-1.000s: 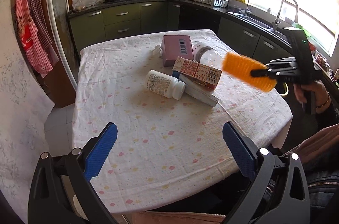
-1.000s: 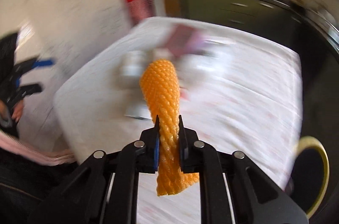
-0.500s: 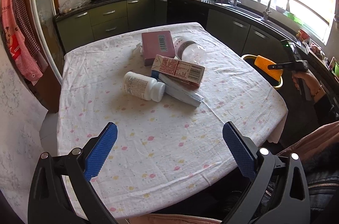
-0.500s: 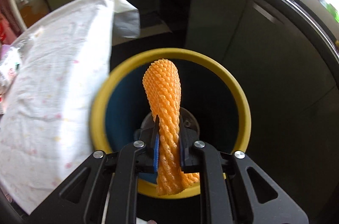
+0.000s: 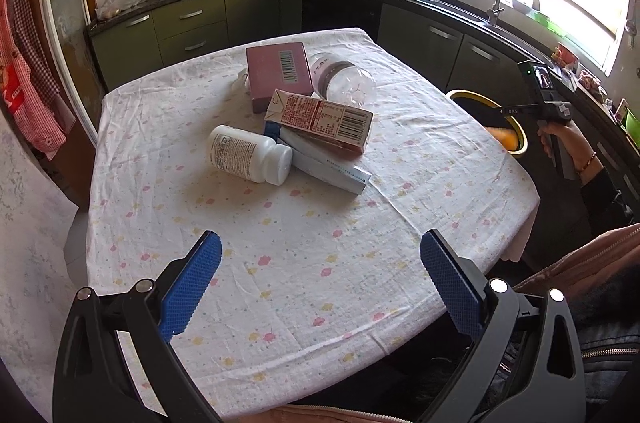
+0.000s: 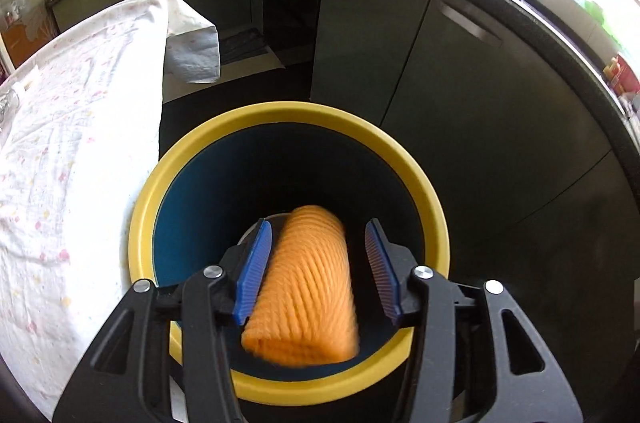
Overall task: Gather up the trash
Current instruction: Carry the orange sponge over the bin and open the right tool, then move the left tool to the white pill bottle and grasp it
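Note:
My right gripper (image 6: 318, 271) hangs over a yellow-rimmed bin (image 6: 424, 183) beside the table, and its jaws are opening. An orange foam net (image 6: 306, 287), blurred, sits between the pads with a gap on the right side and drops into the bin. In the left wrist view the orange foam net (image 5: 505, 138) shows at the yellow-rimmed bin (image 5: 520, 139). My left gripper (image 5: 320, 279) stands open over the near table edge, holding nothing. On the cloth lie a white pill bottle (image 5: 248, 154), a carton (image 5: 320, 117), a pink box (image 5: 279, 71), a clear bottle (image 5: 344, 79) and a flat white box (image 5: 326, 167).
The table (image 5: 280, 263) has a white flowered cloth whose corner hangs near the bin (image 6: 192, 55). Dark green cabinets (image 6: 400, 43) curve behind the bin. A person's hand (image 5: 560, 139) holds the right gripper's handle. Red checked cloth (image 5: 24, 71) hangs at the left.
The right gripper swung from over the table to above the bin, then opened and let go of the orange net, which now falls. The left gripper drifted slightly and stayed open.

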`<state>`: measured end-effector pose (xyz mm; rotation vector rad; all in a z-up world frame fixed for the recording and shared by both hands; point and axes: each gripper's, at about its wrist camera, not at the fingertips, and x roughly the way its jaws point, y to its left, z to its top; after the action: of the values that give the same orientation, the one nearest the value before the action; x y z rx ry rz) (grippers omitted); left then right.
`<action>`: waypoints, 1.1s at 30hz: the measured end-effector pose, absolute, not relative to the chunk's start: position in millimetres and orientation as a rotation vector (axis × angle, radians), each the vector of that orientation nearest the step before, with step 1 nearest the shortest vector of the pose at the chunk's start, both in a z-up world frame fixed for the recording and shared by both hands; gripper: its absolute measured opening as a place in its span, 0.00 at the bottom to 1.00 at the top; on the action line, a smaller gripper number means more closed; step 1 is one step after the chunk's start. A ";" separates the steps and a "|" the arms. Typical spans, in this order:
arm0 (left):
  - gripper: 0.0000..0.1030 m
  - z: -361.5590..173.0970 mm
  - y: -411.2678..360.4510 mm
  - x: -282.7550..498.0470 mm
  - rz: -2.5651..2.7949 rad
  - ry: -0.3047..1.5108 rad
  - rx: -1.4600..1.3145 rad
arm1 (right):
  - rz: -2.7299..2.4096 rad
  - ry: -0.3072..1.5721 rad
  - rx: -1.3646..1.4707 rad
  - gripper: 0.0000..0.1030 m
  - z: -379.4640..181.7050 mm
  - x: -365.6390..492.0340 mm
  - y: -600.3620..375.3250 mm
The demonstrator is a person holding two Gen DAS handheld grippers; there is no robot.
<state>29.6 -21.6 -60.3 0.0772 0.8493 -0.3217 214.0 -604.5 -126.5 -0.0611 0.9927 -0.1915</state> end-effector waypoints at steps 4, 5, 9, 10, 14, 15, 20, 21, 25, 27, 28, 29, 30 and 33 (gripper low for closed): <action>0.95 -65.1 -21.1 33.0 -0.321 0.859 0.076 | -0.204 0.978 -0.043 0.49 -121.3 210.4 -608.8; 0.95 -65.7 -20.9 34.0 -0.323 0.859 0.078 | -0.196 0.975 -0.028 0.49 -119.2 208.5 -609.9; 0.95 -67.5 -20.4 42.3 -0.350 0.841 0.100 | -0.140 0.958 0.018 0.51 -111.6 199.8 -604.1; 0.95 -68.0 -20.2 46.3 -0.364 0.836 0.108 | -0.128 0.953 0.021 0.51 -109.6 196.6 -601.3; 0.95 -70.4 -16.8 66.5 -0.388 0.814 0.146 | -0.079 0.937 0.035 0.54 -103.7 184.7 -588.5; 0.95 -71.6 -15.3 73.8 -0.385 0.804 0.162 | -0.068 0.936 0.037 0.54 -102.9 183.2 -584.2; 0.95 -80.3 -7.8 110.3 -0.423 0.786 0.180 | -0.027 0.938 0.029 0.55 -100.5 179.5 -567.3; 0.95 -83.0 -6.4 117.5 -0.428 0.784 0.190 | -0.021 0.939 0.028 0.56 -100.3 179.4 -564.7; 0.95 -99.1 0.2 147.9 -0.424 0.806 0.224 | -0.001 0.944 0.018 0.57 -100.0 180.3 -553.8; 0.95 -107.0 5.5 162.6 -0.437 0.822 0.208 | 0.004 0.948 0.013 0.58 -100.6 181.0 -548.3; 0.95 -109.8 6.6 166.0 -0.446 0.824 0.202 | 0.008 0.950 0.011 0.58 -101.0 181.4 -546.0; 0.95 -112.8 7.8 170.6 -0.457 0.826 0.201 | 0.011 0.954 0.010 0.58 -101.9 182.2 -544.0; 0.95 -115.1 7.5 174.3 -0.460 0.827 0.209 | 0.012 0.957 0.009 0.58 -103.0 183.9 -542.1; 0.95 -122.0 5.1 183.9 -0.462 0.831 0.245 | 0.020 0.970 0.009 0.58 -107.0 187.2 -536.5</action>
<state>183.9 5.1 -122.0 0.2455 0.8312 -0.4620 187.2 -536.5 -107.0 0.0094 0.9705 0.0200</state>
